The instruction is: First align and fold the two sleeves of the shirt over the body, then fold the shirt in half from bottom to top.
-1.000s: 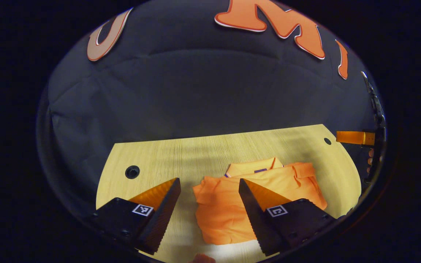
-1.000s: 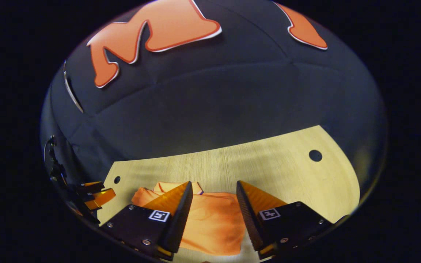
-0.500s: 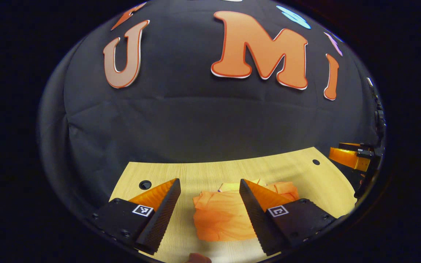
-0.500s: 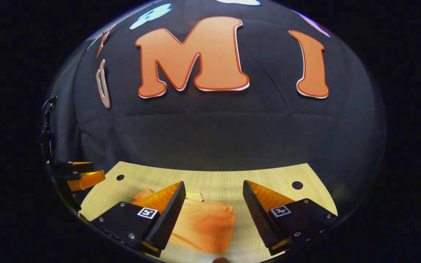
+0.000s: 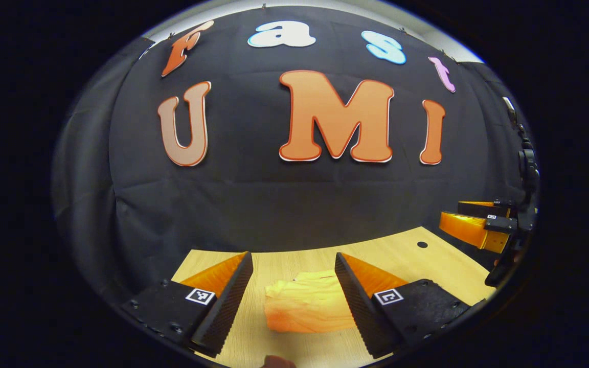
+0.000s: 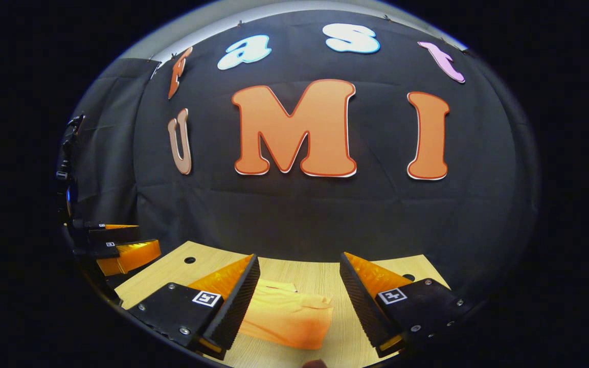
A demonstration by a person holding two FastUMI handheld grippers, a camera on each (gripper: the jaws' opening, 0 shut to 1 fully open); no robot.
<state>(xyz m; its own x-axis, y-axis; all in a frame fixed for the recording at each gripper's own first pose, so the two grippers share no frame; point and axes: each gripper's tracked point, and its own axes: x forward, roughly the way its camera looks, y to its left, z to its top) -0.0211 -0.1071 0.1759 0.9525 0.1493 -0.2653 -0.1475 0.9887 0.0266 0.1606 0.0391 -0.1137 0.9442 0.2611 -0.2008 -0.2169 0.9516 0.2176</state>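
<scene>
Folded shirt point(image 6: 287, 317) (on table point(image 6: 320, 276))

Light wood-grain surface point(image 5: 430, 263), butted against the black cloth wall at the far edge. Round holes near the far corners: one point(image 5: 422, 245) in the left gripper view, another point(image 6: 189, 260) in the right gripper view. Folded orange shirt point(image 5: 307, 306) lies flat on it, compact bundle, near the front.

A staged recording booth, not a lived-in room: a black cloth wall point(image 5: 284, 204) hangs right behind a pale wood-grain table point(image 5: 427, 260) whose far corners carry round drilled holes point(image 6: 189, 259)
</scene>
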